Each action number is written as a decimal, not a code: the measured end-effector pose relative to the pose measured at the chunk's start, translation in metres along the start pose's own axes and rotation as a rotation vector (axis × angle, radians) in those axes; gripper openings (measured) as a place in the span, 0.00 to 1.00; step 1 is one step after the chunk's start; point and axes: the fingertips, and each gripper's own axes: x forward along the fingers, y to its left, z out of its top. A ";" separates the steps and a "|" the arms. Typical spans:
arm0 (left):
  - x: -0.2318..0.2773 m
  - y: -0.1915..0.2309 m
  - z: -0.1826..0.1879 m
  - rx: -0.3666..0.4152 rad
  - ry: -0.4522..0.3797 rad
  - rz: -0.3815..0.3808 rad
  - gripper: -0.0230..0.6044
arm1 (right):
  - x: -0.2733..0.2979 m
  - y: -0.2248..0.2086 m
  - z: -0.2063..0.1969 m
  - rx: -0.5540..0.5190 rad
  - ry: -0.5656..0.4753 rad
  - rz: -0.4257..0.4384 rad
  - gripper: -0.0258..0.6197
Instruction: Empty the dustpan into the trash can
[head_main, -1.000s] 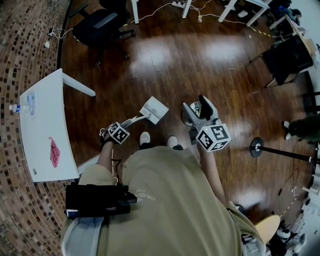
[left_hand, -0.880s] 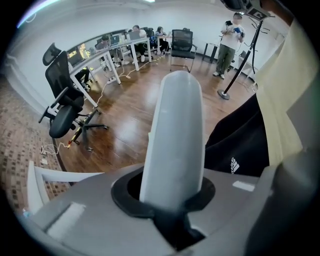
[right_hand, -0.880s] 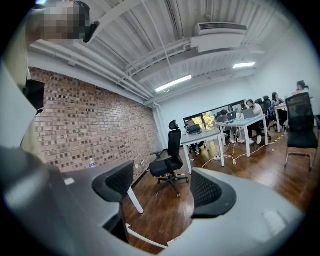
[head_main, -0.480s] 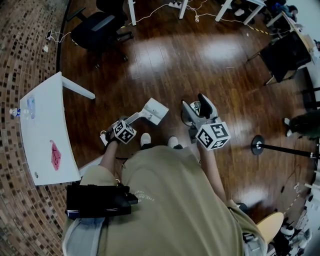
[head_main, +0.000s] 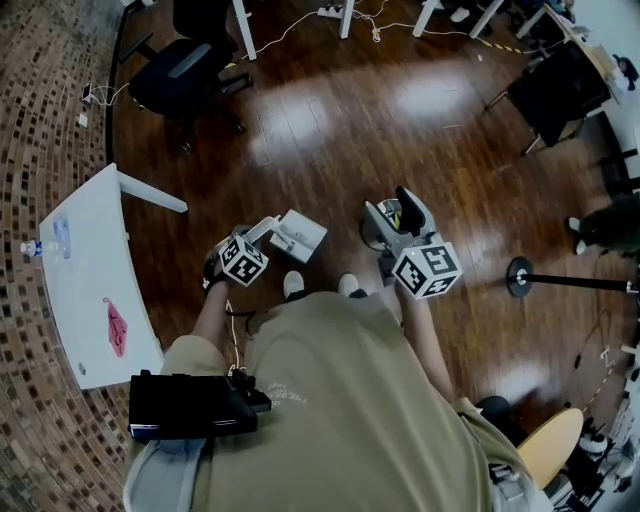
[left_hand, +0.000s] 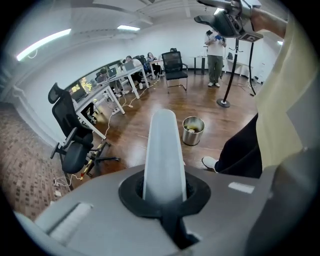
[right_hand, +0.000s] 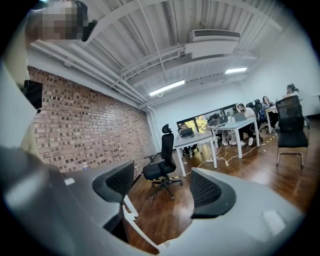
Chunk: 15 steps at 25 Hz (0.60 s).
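Note:
A white dustpan (head_main: 298, 237) hangs low over the dark wood floor, in front of the person's shoes. Its long pale handle (left_hand: 164, 147) runs up between the jaws of my left gripper (head_main: 259, 238), which is shut on it. In the left gripper view, a small steel trash can (left_hand: 192, 130) stands on the floor beyond the handle, with scraps inside. In the head view, the trash can (head_main: 391, 213) shows only partly behind my right gripper (head_main: 398, 212). The right gripper (right_hand: 162, 192) points nearly level and is open, with nothing between its black pads (right_hand: 212, 192).
A white table (head_main: 85, 290) with a bottle and a pink item stands at the left by the brick wall. A black office chair (head_main: 185, 65) is at the back left. A stand with a round base (head_main: 520, 275) is on the right. Desks and cables are farther off.
My left gripper has closed on the handle and raised the dustpan, drawing it nearer to the person. The right gripper has stayed in place.

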 end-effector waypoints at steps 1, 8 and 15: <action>-0.003 -0.001 0.003 0.022 0.006 -0.006 0.04 | -0.002 -0.002 0.000 0.003 -0.002 -0.004 0.57; -0.029 -0.006 0.026 0.159 0.011 -0.059 0.04 | -0.012 -0.007 0.001 0.009 -0.015 -0.025 0.56; -0.071 0.012 0.061 0.240 -0.033 -0.080 0.04 | -0.025 -0.022 0.001 0.023 -0.031 -0.072 0.56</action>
